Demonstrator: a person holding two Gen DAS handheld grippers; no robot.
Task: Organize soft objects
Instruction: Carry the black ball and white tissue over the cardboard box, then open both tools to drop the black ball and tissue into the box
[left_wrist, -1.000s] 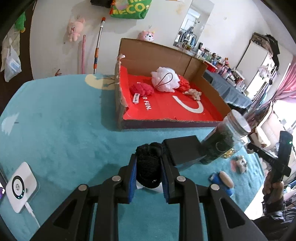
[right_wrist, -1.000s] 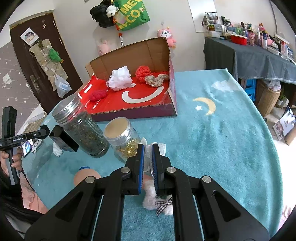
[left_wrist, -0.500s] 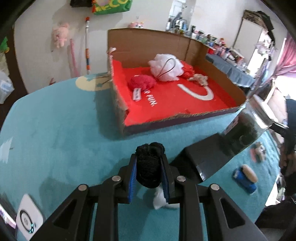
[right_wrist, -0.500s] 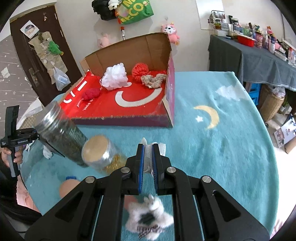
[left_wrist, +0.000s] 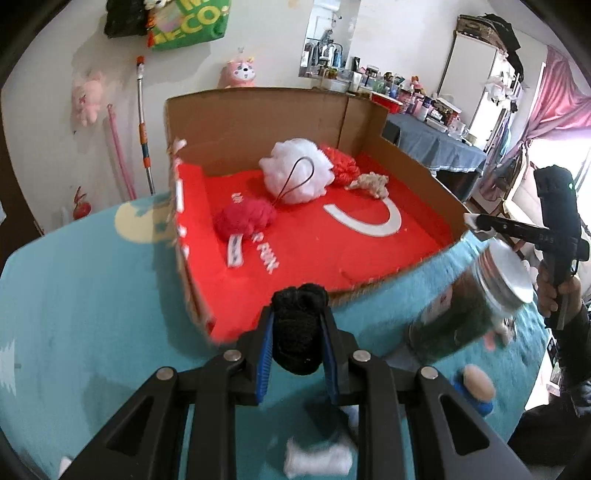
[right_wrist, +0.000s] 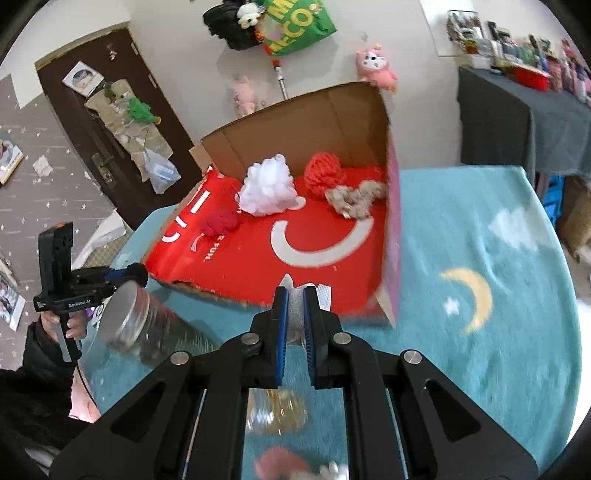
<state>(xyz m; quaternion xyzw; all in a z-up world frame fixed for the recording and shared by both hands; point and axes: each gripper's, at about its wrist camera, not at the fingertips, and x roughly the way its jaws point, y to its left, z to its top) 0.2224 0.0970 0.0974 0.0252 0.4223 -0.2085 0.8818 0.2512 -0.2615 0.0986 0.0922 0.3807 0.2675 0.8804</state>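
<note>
The left tool (left_wrist: 297, 328) is closed on a black knitted bundle (left_wrist: 297, 332), which sits pinched between its blue pads and is held above the teal worktop (left_wrist: 92, 295), just in front of the near wall of the cardboard box (left_wrist: 258, 122).

The right tool (right_wrist: 295, 317) is closed on a thin piece of white mesh fabric (right_wrist: 295, 306); a small tag of that fabric sticks out past the right finger. This tool hangs over the near edge of the same box (right_wrist: 295, 122).

The box lies open on the worktop (right_wrist: 461, 240) with a red printed liner as its floor. Inside, toward the back wall:
- a white puff (left_wrist: 295, 177) with a dark loop cord, near the centre;
- a bright red puff (left_wrist: 341, 164), touching the white one;
- a beige cloth twist (left_wrist: 371, 182), beside the red puff;
- a dark red yarn ball (left_wrist: 245, 218) with a white label, nearer the front left.

A glass jar with a metal lid (left_wrist: 469, 306) stands on the worktop just right of the box's near corner, blurred. A blue and tan object (left_wrist: 474, 387) lies near it. A white fluffy scrap (left_wrist: 317, 458) lies on the worktop beneath the left tool.
</note>
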